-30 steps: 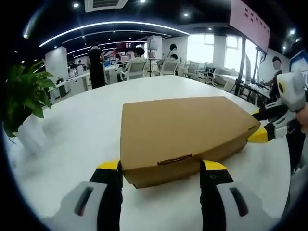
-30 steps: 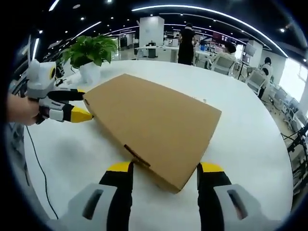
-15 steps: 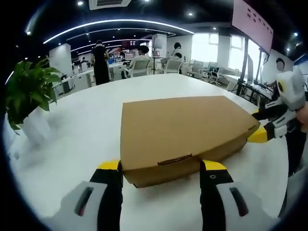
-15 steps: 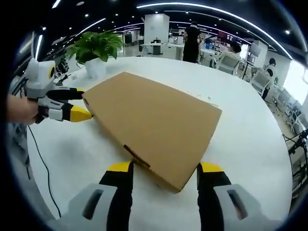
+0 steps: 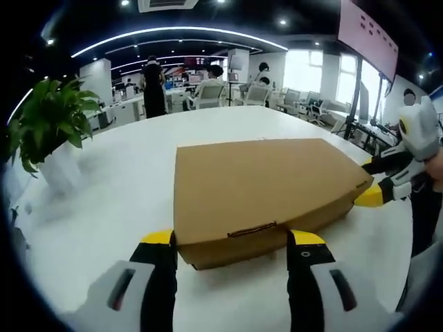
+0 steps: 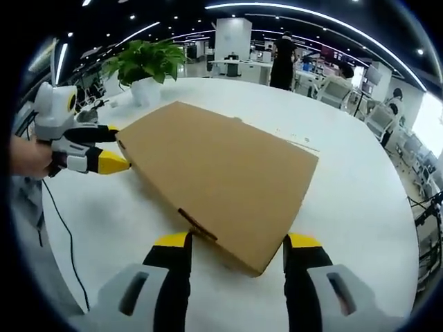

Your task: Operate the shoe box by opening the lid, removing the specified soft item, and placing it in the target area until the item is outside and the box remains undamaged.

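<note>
A closed brown cardboard shoe box (image 5: 263,183) lies flat on the white table (image 5: 118,187), its lid down and a small tab on the near face. My left gripper (image 5: 232,238) is open, one yellow-tipped jaw on each side of the box's near end. At the box's right corner is the right gripper (image 5: 379,181), its jaws apart. In the right gripper view the box (image 6: 221,169) runs away diagonally. My right gripper (image 6: 238,241) is open around its near corner. The left gripper (image 6: 93,149), held by a hand, sits at the far left corner.
A potted green plant (image 5: 48,131) stands on the table left of the box, and appears as the plant (image 6: 145,66) in the right gripper view. A thin black cable (image 6: 62,235) trails over the table (image 6: 360,187). Desks, chairs and people fill the office behind.
Both views have drifted slightly, so the plant sits further into each picture. The box stays shut and both grippers hold their places at its ends.
</note>
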